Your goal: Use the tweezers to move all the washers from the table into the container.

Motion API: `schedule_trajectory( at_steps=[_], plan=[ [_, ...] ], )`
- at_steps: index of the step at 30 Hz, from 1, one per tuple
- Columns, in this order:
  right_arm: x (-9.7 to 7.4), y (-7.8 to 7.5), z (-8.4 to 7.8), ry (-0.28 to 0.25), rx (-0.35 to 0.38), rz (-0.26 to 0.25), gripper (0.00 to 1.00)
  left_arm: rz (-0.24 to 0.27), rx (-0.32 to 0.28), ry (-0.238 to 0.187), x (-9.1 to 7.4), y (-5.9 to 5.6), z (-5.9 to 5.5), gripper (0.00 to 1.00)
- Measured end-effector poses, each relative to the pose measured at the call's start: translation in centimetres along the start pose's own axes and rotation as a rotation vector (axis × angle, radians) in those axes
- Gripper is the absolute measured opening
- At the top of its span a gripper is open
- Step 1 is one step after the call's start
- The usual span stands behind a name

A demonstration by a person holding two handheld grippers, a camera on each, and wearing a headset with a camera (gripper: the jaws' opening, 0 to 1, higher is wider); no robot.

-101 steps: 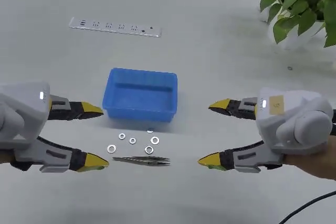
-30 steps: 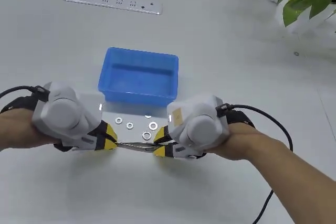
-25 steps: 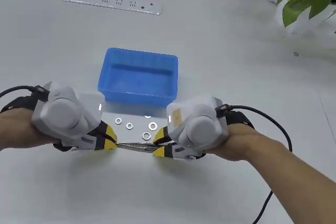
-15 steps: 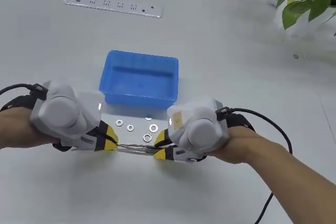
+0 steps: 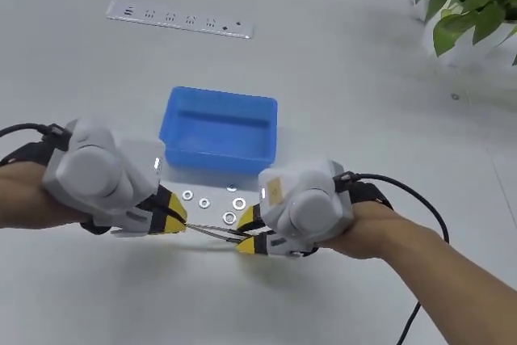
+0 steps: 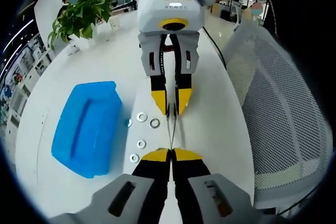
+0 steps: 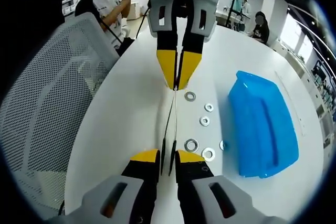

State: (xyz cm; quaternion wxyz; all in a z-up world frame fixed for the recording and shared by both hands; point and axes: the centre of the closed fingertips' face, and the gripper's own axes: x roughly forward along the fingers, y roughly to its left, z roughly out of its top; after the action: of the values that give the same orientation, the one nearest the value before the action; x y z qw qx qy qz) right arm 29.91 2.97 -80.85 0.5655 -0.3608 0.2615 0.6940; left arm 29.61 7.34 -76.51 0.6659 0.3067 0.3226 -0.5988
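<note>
Within both jaws: tweezers (image 5: pixel 214 233) clamped.

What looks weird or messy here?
Nothing is spilled or broken. One odd thing: the left gripper and the right gripper both pinch the same tweezers, one at each end, next to the washers.

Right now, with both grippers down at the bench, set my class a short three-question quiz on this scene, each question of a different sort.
1. True or false: the blue container already holds some of the washers.
2. Multiple choice: the left gripper and the right gripper are both shut on: A a washer; B the tweezers; C a screwdriver.
3. Short answer: what long white thing lies on the table beyond the container?

Key: 1 false, its inside looks bare. 2 B, one gripper at each end. 3 the power strip.
</note>
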Motion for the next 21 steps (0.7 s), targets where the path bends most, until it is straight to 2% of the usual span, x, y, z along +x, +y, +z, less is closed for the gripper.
schedule_trajectory(
  at_steps=[16,21],
  plan=[
    [0.0,0.7,1.0,-0.035,0.018,-0.009,0.12,0.004,0.031,-0.047,-1.8,-1.0,3.9,0.05],
    [-0.1,0.7,1.8,-0.061,0.033,-0.019,0.11,0.011,0.043,-0.074,-2.6,-1.2,5.3,0.05]
  ],
)
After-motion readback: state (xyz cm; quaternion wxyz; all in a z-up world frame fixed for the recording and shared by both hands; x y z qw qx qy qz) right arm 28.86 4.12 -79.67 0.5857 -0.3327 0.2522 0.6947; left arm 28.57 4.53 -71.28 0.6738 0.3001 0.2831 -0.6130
